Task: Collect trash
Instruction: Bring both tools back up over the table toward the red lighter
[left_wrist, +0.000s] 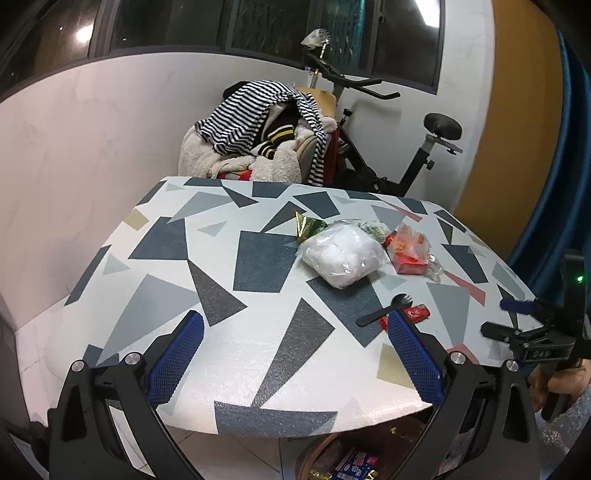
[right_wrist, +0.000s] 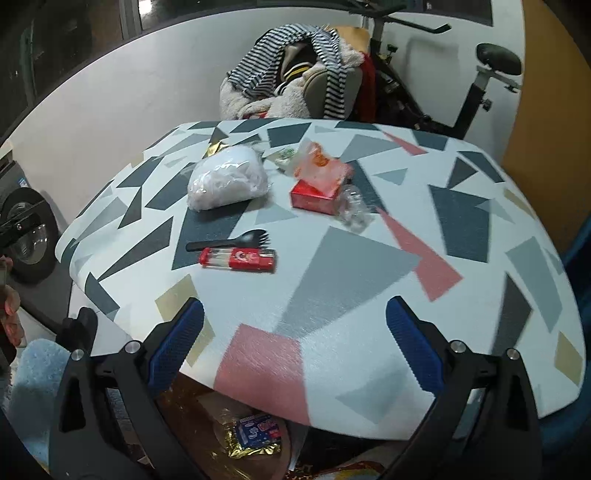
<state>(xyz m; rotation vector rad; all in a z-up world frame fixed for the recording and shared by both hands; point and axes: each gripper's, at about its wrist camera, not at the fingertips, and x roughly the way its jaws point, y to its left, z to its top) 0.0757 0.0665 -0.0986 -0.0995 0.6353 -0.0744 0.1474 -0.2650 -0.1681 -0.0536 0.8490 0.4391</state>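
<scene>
1. In the right wrist view, left of centre, the white plastic bag (right_wrist: 227, 177) lies soft and bulky on the patterned table (right_wrist: 369, 280). It could bulge out of a narrow pinch and slide off the edge.
2. Just below it, mid-frame, the black spork (right_wrist: 236, 242) lies touching the red tube (right_wrist: 238, 258). A grab at one would likely nudge the other, and the tube may roll.
3. Right of centre, the red box (right_wrist: 317, 194), with an orange wrapper (right_wrist: 317, 164) on it and crinkled clear plastic (right_wrist: 354, 206) beside it, sits in a loose cluster that could scatter.
4. At the bottom of the frame, the bin (right_wrist: 255, 435) under the table's near edge already holds wrappers. A release too far forward would land on the table instead.
5. The left gripper (left_wrist: 295, 354) has its fingers wide apart, empty, above the near edge.
6. The right gripper (right_wrist: 295, 343) is likewise spread wide, holding and touching nothing.
</scene>
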